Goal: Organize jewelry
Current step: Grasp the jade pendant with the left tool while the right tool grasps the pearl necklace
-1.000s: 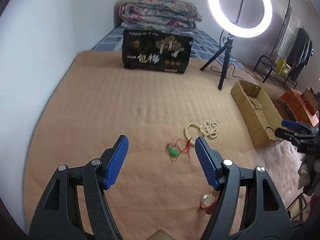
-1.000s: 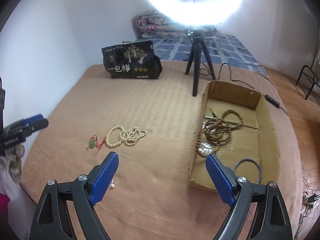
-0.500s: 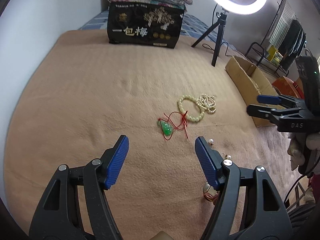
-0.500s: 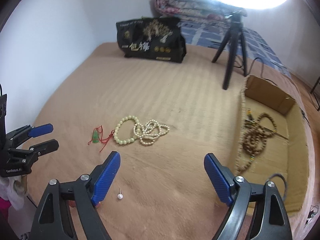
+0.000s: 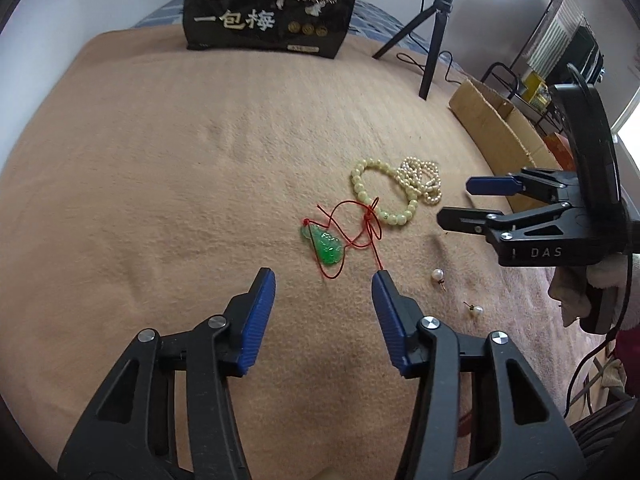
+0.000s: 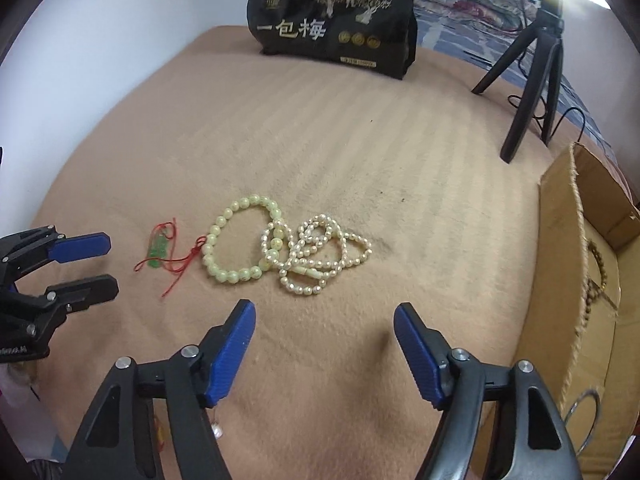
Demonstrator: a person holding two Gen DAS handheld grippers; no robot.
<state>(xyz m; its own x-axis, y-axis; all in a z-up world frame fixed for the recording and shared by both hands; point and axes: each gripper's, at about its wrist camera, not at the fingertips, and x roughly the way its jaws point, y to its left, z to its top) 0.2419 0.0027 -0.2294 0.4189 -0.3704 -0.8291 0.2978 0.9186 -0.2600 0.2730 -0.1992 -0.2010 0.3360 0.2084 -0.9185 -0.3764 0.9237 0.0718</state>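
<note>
A green pendant [image 5: 325, 245] on a red cord [image 5: 362, 224] lies on the tan blanket, just ahead of my left gripper [image 5: 323, 282], whose jaws are closing with nothing between them. Beside the pendant lie a pale green bead bracelet [image 6: 236, 240] and a tangled pearl strand [image 6: 316, 258]. My right gripper [image 6: 324, 312] hovers just short of the pearl strand; its jaws are closing too, empty. Two pearl earrings [image 5: 438, 276] lie at the right in the left wrist view. The cardboard box [image 6: 568, 264] at the right holds brown beads [image 6: 596, 280].
A black snack bag [image 6: 332, 20] stands at the back of the blanket [image 6: 360, 140]. A ring-light tripod [image 6: 536, 76] with its cable stands back right. A folded quilt lies behind. A clothes rack [image 5: 560, 52] stands past the bed's right side.
Both grippers have sunk toward the blanket and tipped down, and their jaws have narrowed. The right one moved left from the box to the pearl strand; the left one closed in on the pendant.
</note>
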